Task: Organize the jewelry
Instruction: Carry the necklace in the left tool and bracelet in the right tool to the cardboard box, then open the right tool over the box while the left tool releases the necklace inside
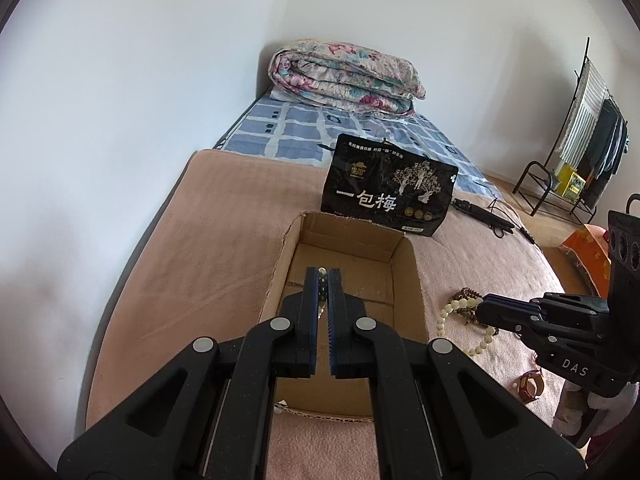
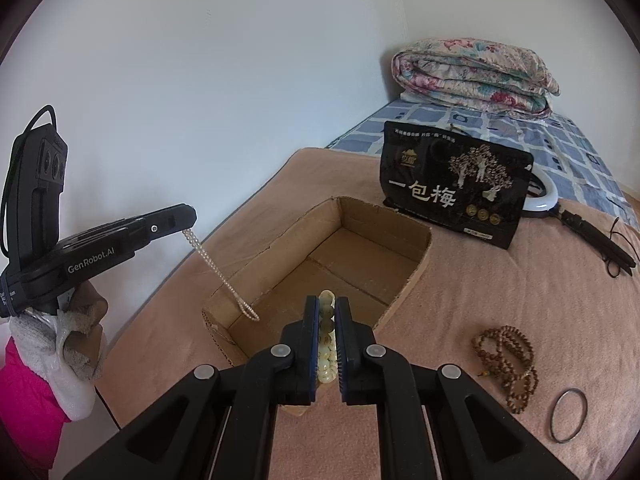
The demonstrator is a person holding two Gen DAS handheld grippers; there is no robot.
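An open cardboard box [image 1: 280, 264] [image 2: 416, 248] sits on a pink blanket. My left gripper [image 1: 323, 276] [image 2: 188, 220] is shut on a thin pearl chain [image 2: 218, 270], which hangs down over the box's near left rim. My right gripper [image 2: 327, 304] [image 1: 486, 304] is shut on a cream bead bracelet [image 2: 326, 356] [image 1: 452, 308] just right of the box. A brown bead necklace [image 2: 508, 364] [image 1: 464, 294] and a thin metal bangle [image 2: 568, 414] lie on the blanket to the right. A red ring-like piece [image 1: 530, 386] lies near the right gripper.
A black snack bag [image 1: 388, 188] [image 2: 456, 192] stands behind the box. A ring light on a black stand [image 2: 592, 228] lies to its right. A folded floral quilt [image 1: 344, 76] lies at the far end of the bed. A clothes rack [image 1: 576, 144] stands by the wall.
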